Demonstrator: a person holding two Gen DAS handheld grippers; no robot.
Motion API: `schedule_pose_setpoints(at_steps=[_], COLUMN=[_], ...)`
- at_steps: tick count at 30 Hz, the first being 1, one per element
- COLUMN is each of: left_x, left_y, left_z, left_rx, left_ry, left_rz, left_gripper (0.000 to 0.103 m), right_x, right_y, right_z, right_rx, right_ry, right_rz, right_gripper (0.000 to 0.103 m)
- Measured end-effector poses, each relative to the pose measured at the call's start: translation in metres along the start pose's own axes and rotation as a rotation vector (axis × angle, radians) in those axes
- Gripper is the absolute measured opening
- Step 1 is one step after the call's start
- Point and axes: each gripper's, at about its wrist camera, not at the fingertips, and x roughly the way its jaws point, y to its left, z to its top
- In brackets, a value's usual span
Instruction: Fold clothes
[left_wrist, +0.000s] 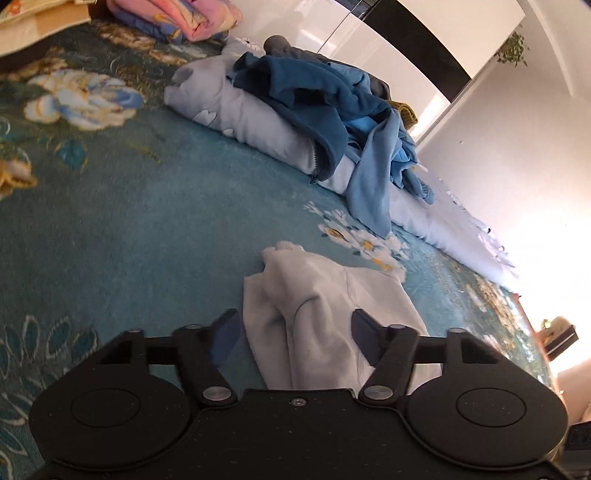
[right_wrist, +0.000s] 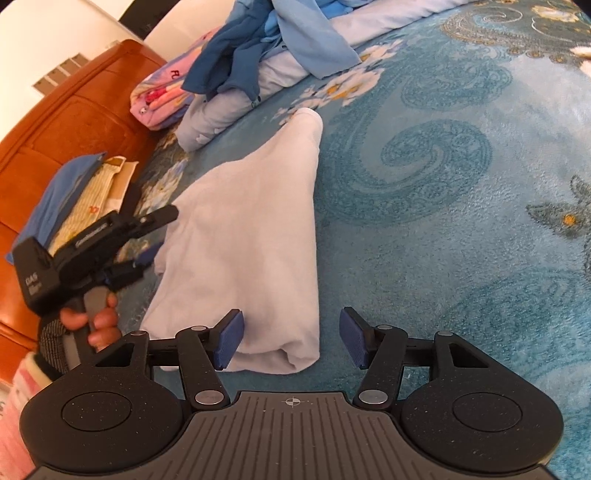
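Fingers (right_wrist: 232, 341) of the right gripper (right_wrist: 291, 341) stand apart, straddling the folded pale-grey garment's (right_wrist: 251, 229) near end without pressing. Left gripper (left_wrist: 293, 341) likewise open over it. Garment lies on teal floral bedspread (right_wrist: 443, 221); unfolded blue clothes heap (left_wrist: 332, 110) at one o'clock.

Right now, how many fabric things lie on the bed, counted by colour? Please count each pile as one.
White garment, between the grippers: 1
Blue clothes pile: 1
Pale blue folded quilt under that pile: 1
Pink folded blanket: 1
Total: 4
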Motion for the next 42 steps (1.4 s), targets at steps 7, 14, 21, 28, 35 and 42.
schedule_pose_setpoints(at_steps=[7, 14, 21, 28, 35, 42], left_x=[0.016, 0.020, -0.018, -0.014, -0.039, -0.024], left_y=[-0.002, -0.008, -0.044, -0.066, -0.054, -0.029], left_z=[-0.006, -0.012, -0.046, -0.086, -0.066, -0.017], left_rx=[-0.007, -0.058, -0.085, -0.066, 0.038, 0.038], left_ry=[0.071, 0.046, 0.036, 0.089, 0.031, -0.038], left_rz=[-0.018, -0.014, -0.111, -0.128, -0.100, -0.041], left_gripper=[0.070, 0.018, 0.011, 0.014, 0.050, 0.075], right_x=[0.011, 0.006, -0.038, -0.051, -0.073, -0.075], right_y=[0.008, 0.010, -0.002, -0.032, -0.030, -0.051], right_z=[-0.004, -0.003, 0.051, 0.073, 0.055, 0.001], right_rx=[0.012, 0.020, -0.136, -0.205, -0.198, 0.049], right_ry=[0.001, -0.042, -0.090, -0.021, -0.118, -0.197], right_rz=[0.022, 0.036, -0.085, -0.154, -0.124, -0.049], right_gripper=[0.046, 0.013, 0.010, 0.010, 0.030, 0.051])
